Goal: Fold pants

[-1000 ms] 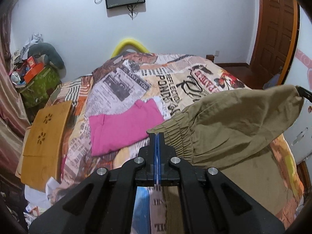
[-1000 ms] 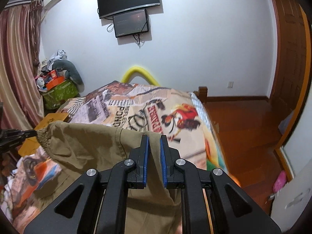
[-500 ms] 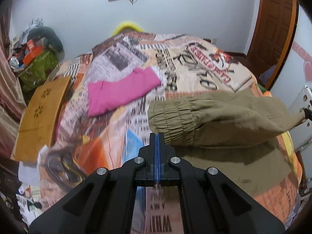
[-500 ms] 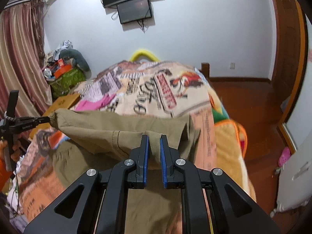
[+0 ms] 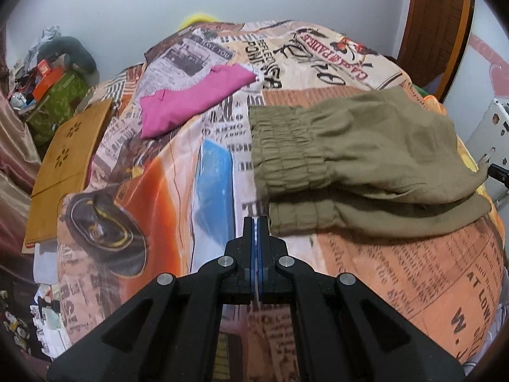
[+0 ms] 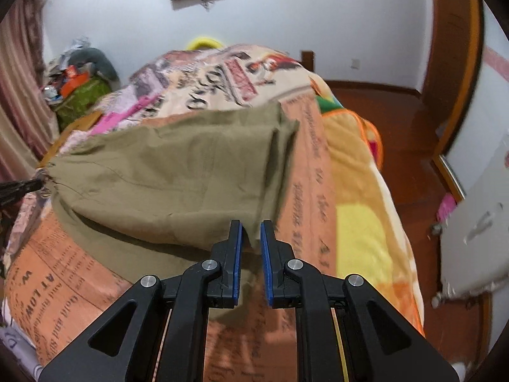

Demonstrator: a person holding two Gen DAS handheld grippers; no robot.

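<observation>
Khaki pants [image 5: 359, 156] lie folded double on the printed bedspread, elastic waistband toward the left. My left gripper [image 5: 255, 222] is shut, its tips beside the lower waistband edge; whether any fabric is pinched between them I cannot tell. In the right wrist view the pants [image 6: 171, 172] spread across the bed. My right gripper [image 6: 251, 229] has its jaws slightly apart around a corner of the khaki cloth, which hangs between the blue pads. The left gripper's tip [image 6: 19, 186] shows at the pants' far left corner.
A folded pink garment [image 5: 194, 98] lies farther up the bed. A wooden board [image 5: 66, 159] leans at the bed's left edge. A cluttered green bag [image 5: 60, 92] stands by the wall. Wooden floor [image 6: 407, 146] and a door lie to the right.
Both grippers came down and the raised pants were laid onto the bed, top layer over bottom. The right jaws have opened slightly.
</observation>
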